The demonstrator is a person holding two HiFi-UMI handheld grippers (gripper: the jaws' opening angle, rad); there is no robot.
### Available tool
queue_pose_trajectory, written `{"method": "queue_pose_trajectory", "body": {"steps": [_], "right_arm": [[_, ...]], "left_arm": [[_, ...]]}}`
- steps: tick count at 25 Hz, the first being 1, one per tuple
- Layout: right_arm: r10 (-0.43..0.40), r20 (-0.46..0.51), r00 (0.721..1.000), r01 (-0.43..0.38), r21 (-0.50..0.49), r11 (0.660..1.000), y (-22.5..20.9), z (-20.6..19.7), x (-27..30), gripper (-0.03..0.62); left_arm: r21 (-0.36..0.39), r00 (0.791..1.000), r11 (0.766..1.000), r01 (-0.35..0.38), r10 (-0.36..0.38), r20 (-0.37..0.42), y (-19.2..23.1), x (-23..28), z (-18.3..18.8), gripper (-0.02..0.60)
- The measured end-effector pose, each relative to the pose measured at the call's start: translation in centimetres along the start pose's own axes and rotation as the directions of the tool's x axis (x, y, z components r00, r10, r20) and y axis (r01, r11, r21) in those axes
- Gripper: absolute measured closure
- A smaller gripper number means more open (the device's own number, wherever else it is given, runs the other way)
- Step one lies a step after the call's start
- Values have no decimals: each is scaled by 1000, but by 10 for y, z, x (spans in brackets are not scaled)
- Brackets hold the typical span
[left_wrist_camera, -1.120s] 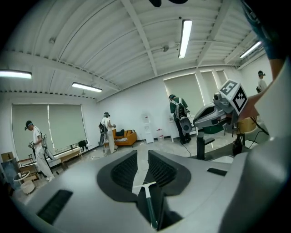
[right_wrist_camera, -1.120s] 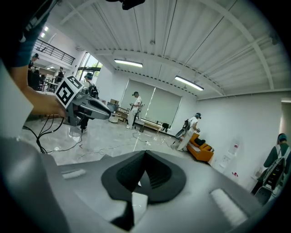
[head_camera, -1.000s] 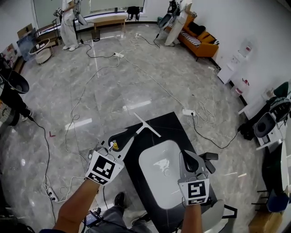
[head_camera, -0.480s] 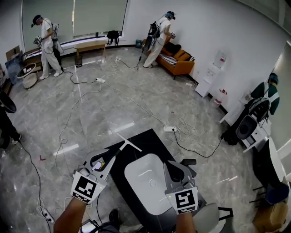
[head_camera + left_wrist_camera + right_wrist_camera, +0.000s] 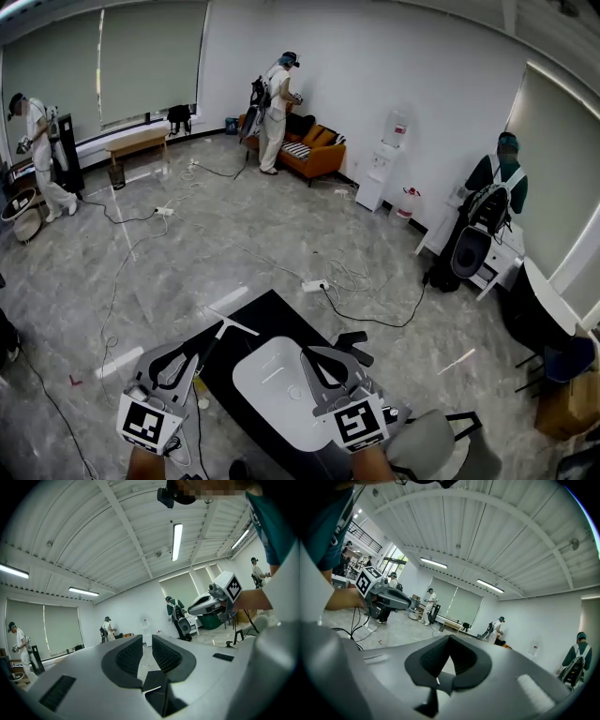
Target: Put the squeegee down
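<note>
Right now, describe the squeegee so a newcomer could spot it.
Find the black table in the near foreground, with the white basin in it. Just left of the basin, near the table's left edge, is the squeegee: the only T-shaped thing, a thin white crossbar on a slim handle.

Squeegee (image 5: 225, 327): T-shaped, white blade bar on a thin dark handle. Lies flat at the far-left corner of the black table (image 5: 281, 311), left of the white basin (image 5: 272, 384) sunk in that table. Blade end is farthest from the basin's near edge, bar slanting across the table corner. Handle runs back toward the left claw (image 5: 200, 345); contact unclear from the head view. Left gripper view shows nothing between its slightly parted jaws.
</note>
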State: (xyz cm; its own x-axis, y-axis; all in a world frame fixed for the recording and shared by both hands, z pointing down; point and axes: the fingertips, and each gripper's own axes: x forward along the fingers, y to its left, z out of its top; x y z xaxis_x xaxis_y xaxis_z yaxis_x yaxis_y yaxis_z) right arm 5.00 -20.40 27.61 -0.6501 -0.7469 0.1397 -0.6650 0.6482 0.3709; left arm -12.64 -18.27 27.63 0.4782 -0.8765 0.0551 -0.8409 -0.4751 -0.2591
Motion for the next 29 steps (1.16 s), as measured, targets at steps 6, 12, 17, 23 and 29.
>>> {"method": "queue_pose_trajectory", "body": {"steps": [6,12,17,23,29], "right_arm": [[-5,5,1000,5,-5,1000,5,17,-36,586],[-14,13,1000,14,-9,1000,14,29,-65,588],[-26,21,999,27,-7,1000,22,30,-78,588],[-29,18,999,30,-9,1000,29,30,-87,588],[-68,10,998,68,-21,997,37,26,-78,588]], "left_arm": [[-2,1000,1000,23,-23,10,-25,-24,18,518],[8,998,998,54,-54,-7,-41,-37,18,518],[12,997,997,70,-70,-8,-46,-45,14,520],[16,996,996,88,-88,-5,-51,-53,9,520],[19,994,994,109,-109,5,-51,-56,7,520]]}}
